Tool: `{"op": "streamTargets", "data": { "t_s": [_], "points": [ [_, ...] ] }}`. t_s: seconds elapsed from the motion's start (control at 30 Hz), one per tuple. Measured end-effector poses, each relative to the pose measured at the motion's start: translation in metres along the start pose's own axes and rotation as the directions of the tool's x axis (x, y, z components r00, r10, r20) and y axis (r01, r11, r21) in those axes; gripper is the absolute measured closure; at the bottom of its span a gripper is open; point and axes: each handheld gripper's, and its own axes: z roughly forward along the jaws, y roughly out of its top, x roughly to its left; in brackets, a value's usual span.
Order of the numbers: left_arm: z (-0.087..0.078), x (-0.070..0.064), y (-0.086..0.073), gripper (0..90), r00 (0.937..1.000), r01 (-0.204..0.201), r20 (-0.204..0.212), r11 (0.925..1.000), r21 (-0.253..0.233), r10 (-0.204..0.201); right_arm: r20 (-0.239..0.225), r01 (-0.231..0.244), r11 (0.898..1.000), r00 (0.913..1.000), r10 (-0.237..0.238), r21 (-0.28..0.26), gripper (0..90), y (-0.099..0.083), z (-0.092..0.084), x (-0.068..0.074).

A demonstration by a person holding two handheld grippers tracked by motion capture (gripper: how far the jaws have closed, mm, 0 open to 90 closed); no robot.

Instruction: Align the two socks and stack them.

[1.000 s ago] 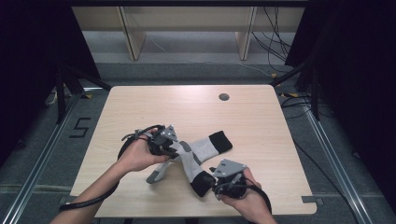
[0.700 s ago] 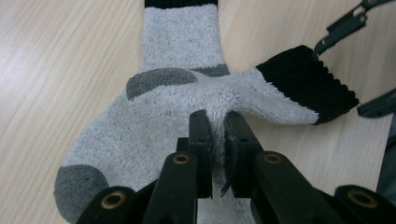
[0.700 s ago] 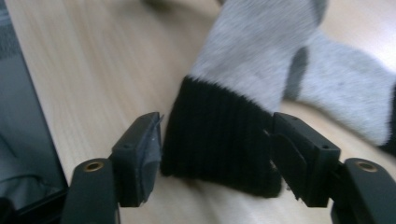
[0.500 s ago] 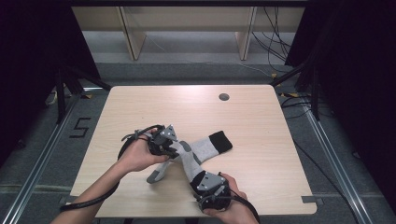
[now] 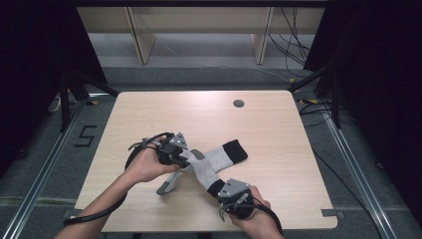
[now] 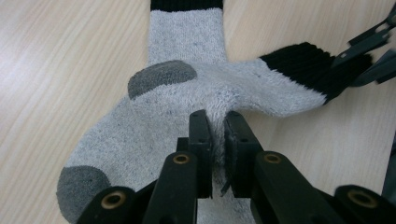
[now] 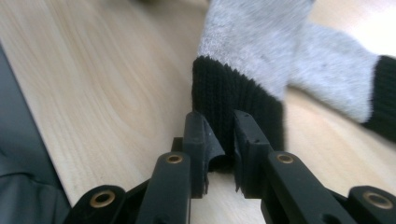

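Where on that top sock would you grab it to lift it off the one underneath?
Best at the black cuff, coming in level from the table's near edge. That end sticks out past the lower sock, so nothing else gets pinched, and the ribbed band is thick enough to bite on. The right gripper has just closed its jaws on it there, while the left gripper pinches the grey middle.

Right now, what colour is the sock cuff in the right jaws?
Black ribbed cuff on a grey sock; clearest in the right gripper view.

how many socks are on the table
2. One sock lies across the table's middle, black cuff to the right. The other sock crosses over it, pinched by the left gripper and right gripper.
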Motion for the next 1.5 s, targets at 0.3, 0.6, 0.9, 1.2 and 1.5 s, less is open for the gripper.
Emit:
{"op": "streamTargets", "data": {
  "t_s": [0.3,0.6,0.9,1.2,1.5],
  "points": [
    [0.003,0.006,0.0,82.2,0.9999,-0.002,-0.01,0.9998,-0.02,0.002,-0.036,-0.064,0.992,0.9975,0.06,-0.11,77.5,0.019,-0.051,-0.027],
    [0.014,0.007,0.002,82.0,0.9998,-0.012,0.013,0.9997,-0.02,0.012,-0.085,-0.113,0.978,0.9915,0.099,-0.177,77.5,0.033,-0.076,-0.043],
    [0.025,0.005,0.007,81.6,0.9983,-0.055,0.017,0.9984,-0.016,0.055,-0.159,-0.247,0.942,0.9637,0.214,-0.226,77.3,0.044,-0.075,-0.061],
    [0.038,0.022,0.008,80.6,0.9989,-0.003,0.047,0.9999,-0.015,0.003,-0.208,-0.489,0.847,0.8682,0.451,-0.207,77.2,0.049,-0.053,-0.098],
    [0.05,0.037,0.01,71.7,0.9999,-0.005,0.015,0.9995,-0.031,0.006,-0.155,-0.57,0.804,0.8214,0.549,-0.173,77.2,0.052,-0.031,-0.125]
  ]
}}
